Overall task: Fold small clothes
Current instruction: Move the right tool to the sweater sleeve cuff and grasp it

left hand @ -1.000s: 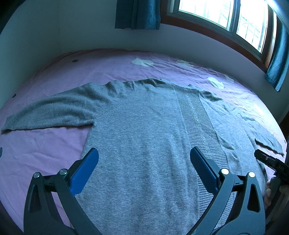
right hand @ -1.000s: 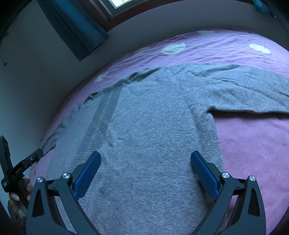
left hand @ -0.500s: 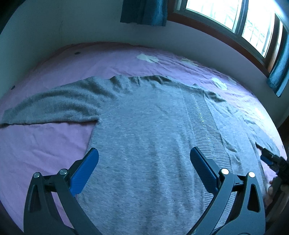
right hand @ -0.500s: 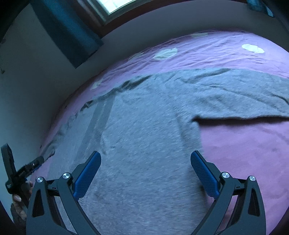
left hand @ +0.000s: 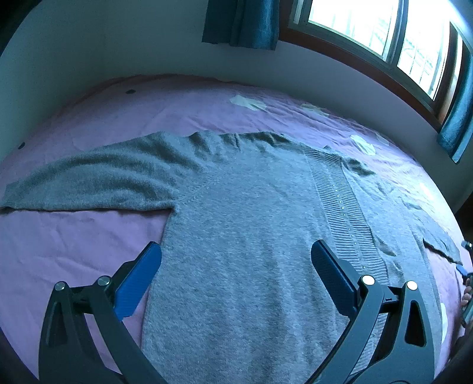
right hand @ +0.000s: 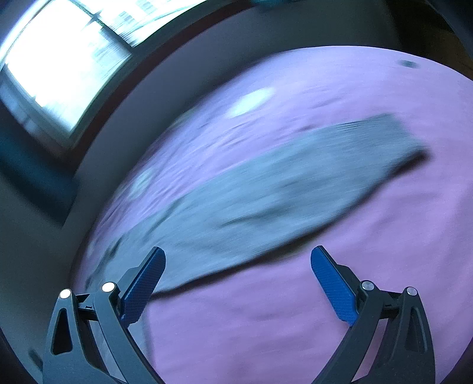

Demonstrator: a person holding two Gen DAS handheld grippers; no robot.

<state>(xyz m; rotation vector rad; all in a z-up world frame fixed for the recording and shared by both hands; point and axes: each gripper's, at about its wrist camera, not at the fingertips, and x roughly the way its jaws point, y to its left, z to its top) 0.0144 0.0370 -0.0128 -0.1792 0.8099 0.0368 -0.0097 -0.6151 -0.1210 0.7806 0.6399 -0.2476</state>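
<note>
Swinging fast to the side, the right tongs (right hand: 238, 276) now look at a very different part of the bed than they did a moment ago, and their picture is all smeared from the quick move. Their two blue fingers (right hand: 332, 283) are spread wide with nothing between them, the same as before. Just past them is bare purple bed sheet (right hand: 295, 325), and beyond that lies one long gray sleeve (right hand: 295, 183) with its cuff end far out. A second ago these tongs were over the middle of the gray sweater (left hand: 251, 251), so I think they are going for that sleeve, to fold it in over the body. The left tongs (left hand: 236, 267) have hardly moved. They are wide apart too, holding nothing, and hang low over the bottom part of the sweater. The sweater lies flat and spread out on the bed, with its other sleeve (left hand: 88, 183) stretched out to the left. Farther off are the wall, the window (left hand: 369, 32) and a blue curtain (left hand: 241, 22). No fold has been made yet, so the job looks like it is only starting.
</note>
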